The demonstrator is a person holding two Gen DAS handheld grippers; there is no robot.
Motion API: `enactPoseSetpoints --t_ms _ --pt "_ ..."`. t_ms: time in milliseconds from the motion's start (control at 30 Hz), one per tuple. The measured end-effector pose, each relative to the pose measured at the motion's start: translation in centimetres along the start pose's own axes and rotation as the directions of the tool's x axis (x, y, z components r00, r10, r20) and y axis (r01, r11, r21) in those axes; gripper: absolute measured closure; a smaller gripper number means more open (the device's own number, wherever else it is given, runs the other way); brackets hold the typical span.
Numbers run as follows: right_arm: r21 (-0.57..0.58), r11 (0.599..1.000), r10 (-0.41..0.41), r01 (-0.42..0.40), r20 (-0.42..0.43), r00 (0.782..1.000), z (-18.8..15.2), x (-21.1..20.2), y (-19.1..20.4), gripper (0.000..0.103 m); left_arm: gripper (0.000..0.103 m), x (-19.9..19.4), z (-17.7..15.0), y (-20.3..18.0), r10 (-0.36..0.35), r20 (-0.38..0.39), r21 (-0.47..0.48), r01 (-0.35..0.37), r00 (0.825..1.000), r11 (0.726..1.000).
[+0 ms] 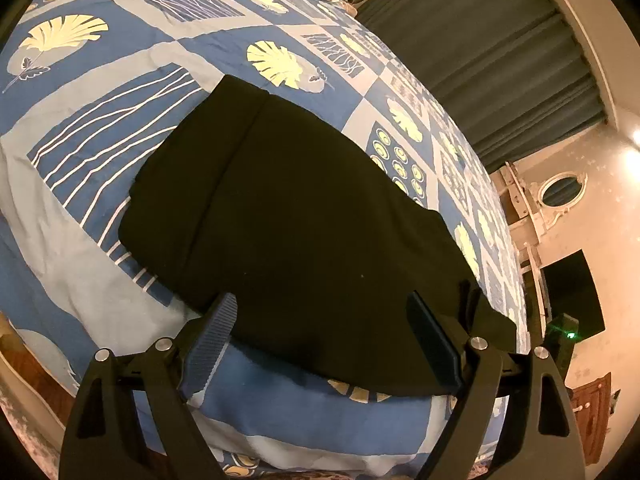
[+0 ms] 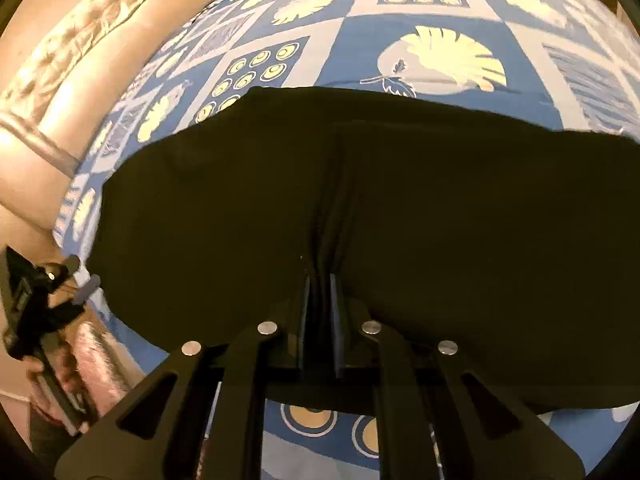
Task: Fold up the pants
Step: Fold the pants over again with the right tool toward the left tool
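Two right jaws pinch the pants (image 2: 360, 208); left jaws straddle their edge.

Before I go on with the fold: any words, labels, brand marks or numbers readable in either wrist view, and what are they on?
None can be read.
Black pants: no tag, label or print shows.
Bedspread: only patterns of leaves, stripes and circles, no lettering.
Device with a green light by the wall: too small and dark to tell any marking.
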State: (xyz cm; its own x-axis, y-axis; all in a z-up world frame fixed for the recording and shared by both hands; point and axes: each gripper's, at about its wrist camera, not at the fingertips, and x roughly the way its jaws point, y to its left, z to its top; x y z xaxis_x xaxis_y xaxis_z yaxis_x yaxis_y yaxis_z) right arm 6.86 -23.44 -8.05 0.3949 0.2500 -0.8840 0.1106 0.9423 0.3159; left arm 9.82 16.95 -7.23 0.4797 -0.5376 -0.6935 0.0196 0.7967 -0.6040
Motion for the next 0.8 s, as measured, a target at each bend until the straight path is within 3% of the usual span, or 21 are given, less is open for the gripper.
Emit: enactPoseSetpoints --t_ms 300,400,500,633,800 --pt "-0.089 0.991 -0.101 0.104 0.032 0.994 -0.5 0.4 1.9 0.087 0.018 -0.1 0.1 -0.1 -0.001 0.003 0.017 0.001 1.0 1.0" --pt "-0.111 0.986 -0.121 0.126 0.047 0.992 -0.6 0.5 2.3 0.084 0.018 -0.9 0.5 0.2 0.009 0.036 0.022 -0.01 0.999 1.0" --pt "-0.139 0.98 -0.135 0.142 0.059 0.989 -0.9 0.7 3.0 0.074 0.018 -1.4 1.0 1.3 0.017 0.055 0.0 -0.017 0.998 1.0" --pt "-0.194 0.964 -0.171 0.183 0.078 0.982 -1.4 1.1 4.3 0.061 0.018 -1.1 1.1 3.1 -0.022 0.046 -0.064 0.025 0.999 0.998" --pt "-0.227 0.952 -0.185 0.204 0.101 0.977 -1.9 1.4 5.0 0.054 0.018 -3.1 2.0 3.3 -0.034 0.137 -0.082 0.045 0.99 0.996"
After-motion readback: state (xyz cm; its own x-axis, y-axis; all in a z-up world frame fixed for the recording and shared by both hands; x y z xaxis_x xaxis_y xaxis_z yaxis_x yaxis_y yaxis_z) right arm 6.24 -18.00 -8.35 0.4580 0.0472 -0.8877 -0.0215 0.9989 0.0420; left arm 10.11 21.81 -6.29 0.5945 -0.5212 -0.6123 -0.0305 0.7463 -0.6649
